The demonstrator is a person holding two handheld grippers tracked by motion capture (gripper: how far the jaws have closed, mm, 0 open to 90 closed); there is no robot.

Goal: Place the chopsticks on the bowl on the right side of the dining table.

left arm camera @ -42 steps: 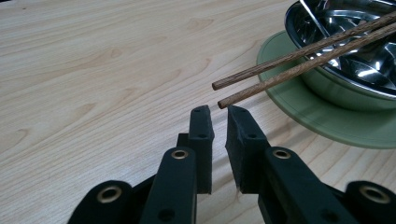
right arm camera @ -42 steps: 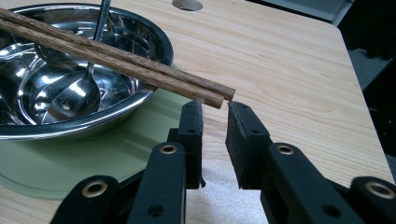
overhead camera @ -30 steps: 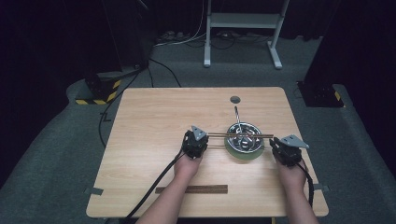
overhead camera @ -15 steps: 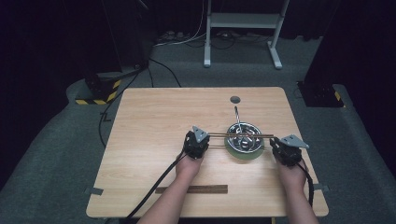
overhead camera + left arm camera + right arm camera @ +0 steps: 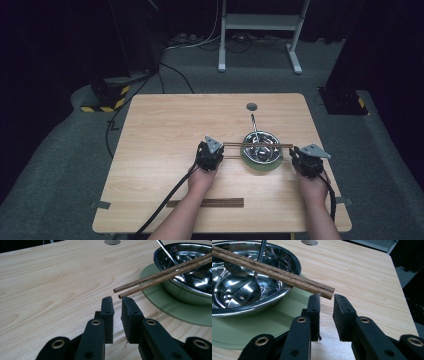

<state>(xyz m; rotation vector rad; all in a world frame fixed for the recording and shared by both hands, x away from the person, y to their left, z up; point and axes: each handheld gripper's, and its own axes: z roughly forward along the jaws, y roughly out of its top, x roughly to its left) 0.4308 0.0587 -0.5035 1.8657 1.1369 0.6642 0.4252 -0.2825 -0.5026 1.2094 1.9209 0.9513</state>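
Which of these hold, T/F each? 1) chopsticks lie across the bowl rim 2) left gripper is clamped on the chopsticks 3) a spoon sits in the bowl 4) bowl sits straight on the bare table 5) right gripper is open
1) True: the chopsticks lie side by side across the rim of the steel bowl.
2) False: the left gripper is open, its jaws just short of the chopstick tips, not touching them.
3) True: a metal spoon rests in the bowl, handle leaning out over the far rim.
4) False: the bowl stands on a green plate.
5) True: the right gripper is open just below the chopstick ends.
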